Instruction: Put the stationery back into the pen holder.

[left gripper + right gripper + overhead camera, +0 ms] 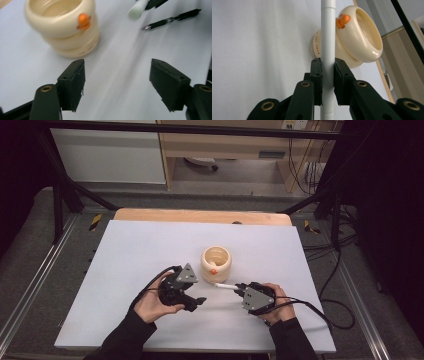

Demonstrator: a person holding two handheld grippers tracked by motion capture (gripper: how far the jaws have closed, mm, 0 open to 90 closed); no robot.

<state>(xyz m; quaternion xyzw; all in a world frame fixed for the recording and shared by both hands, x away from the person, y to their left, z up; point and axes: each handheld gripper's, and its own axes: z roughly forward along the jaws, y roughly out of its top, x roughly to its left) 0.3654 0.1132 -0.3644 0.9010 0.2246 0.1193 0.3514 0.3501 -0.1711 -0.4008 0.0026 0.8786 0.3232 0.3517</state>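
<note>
A cream ringed cup (216, 262) with a small orange knob on its side stands upright mid-table. My right gripper (238, 289) lies just right of and nearer than the cup, shut on a white pen (225, 285) that points left toward the cup's base. In the right gripper view the pads (317, 75) squeeze the white pen (328, 37) at mid-length, with the cup (357, 40) right behind it. My left gripper (200, 300) hovers left of the pen, open. Its jaws (116, 85) stand wide apart over bare table, and the cup (62, 27) is ahead to their left.
In the left gripper view a thin black pen-like stick (172, 18) with a shiny tip lies beyond the white pen's end (136, 11). The white table top (125, 270) ends at a wooden strip (200, 215) at the back. Cables (335, 270) trail off the right side.
</note>
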